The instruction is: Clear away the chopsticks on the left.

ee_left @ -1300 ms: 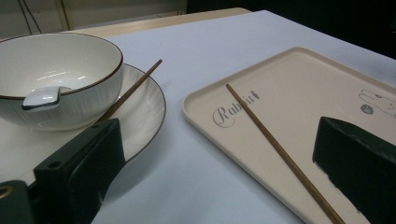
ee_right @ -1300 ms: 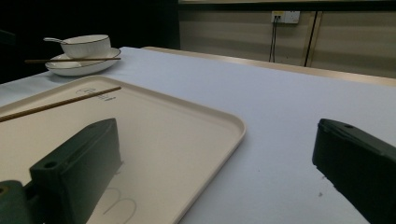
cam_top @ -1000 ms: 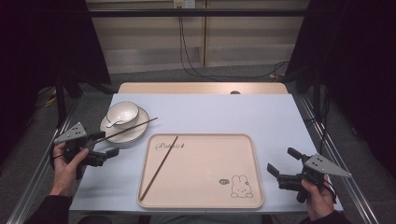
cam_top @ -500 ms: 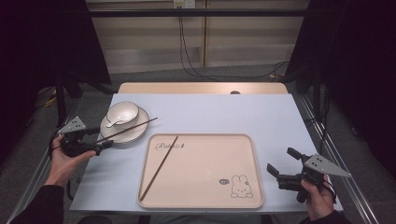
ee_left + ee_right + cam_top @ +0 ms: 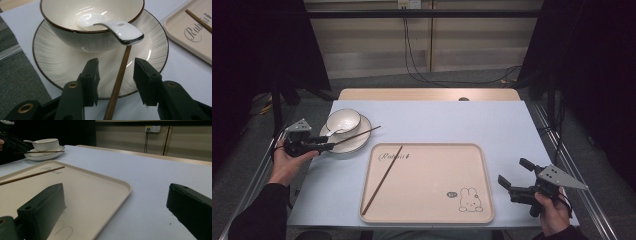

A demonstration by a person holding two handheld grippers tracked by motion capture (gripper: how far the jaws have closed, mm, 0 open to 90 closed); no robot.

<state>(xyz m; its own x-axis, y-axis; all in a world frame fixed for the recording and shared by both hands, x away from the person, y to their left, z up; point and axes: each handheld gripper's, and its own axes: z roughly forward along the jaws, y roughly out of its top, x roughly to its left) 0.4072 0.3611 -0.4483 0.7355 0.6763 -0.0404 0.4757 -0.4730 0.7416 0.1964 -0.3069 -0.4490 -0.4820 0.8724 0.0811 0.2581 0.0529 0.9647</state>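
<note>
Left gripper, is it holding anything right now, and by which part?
Nothing is held yet. The left gripper has been closing its jaws around the near end of the chopstick lying across the plate, but gaps remain on both sides.

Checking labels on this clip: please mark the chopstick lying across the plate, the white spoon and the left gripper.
chopstick on the plate (image 5: pixel 119 75), left gripper view, mid-shaft between the jaws
white ceramic spoon (image 5: pixel 125 31), left gripper view, handle over the bowl's rim
left gripper (image 5: pixel 115 77), left gripper view, midway between its fingertips
</note>
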